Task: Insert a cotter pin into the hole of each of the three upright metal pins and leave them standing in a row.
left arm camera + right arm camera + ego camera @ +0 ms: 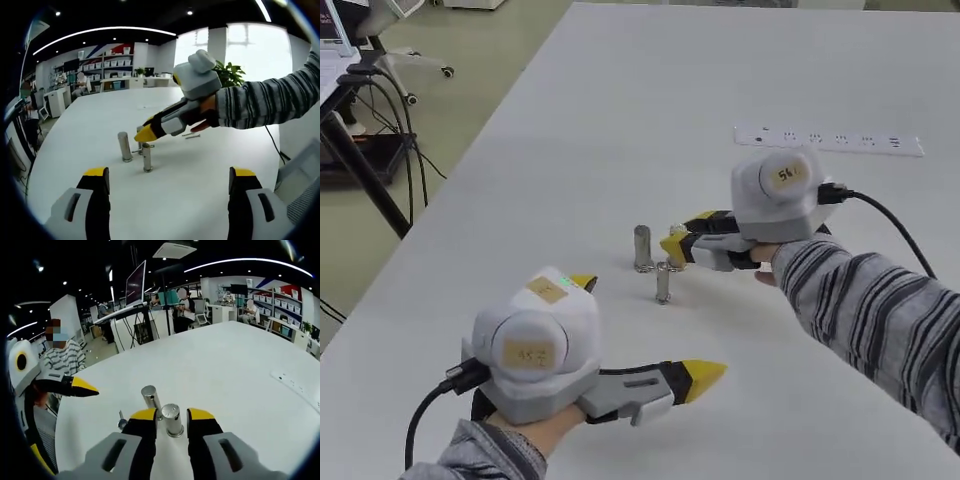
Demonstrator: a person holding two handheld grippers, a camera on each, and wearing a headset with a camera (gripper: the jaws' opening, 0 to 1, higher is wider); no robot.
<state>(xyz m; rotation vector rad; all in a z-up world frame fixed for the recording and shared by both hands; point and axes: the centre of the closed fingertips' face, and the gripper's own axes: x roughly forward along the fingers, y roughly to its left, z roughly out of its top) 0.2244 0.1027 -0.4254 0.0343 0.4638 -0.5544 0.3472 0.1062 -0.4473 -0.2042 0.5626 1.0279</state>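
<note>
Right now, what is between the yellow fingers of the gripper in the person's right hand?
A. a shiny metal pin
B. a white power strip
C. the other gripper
A: in the right gripper view, an upright metal pin stands between the two yellow fingers of the right gripper.

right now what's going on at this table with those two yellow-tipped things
A person holds a tool in each hand over a white table, working on three upright metal pins that stand close together. The right tool has its jaws narrowly apart on either side of one pin; whether they grip it is unclear. The other two pins stand free beside it. The left tool is wide open, short of the pins, touching nothing.
</note>
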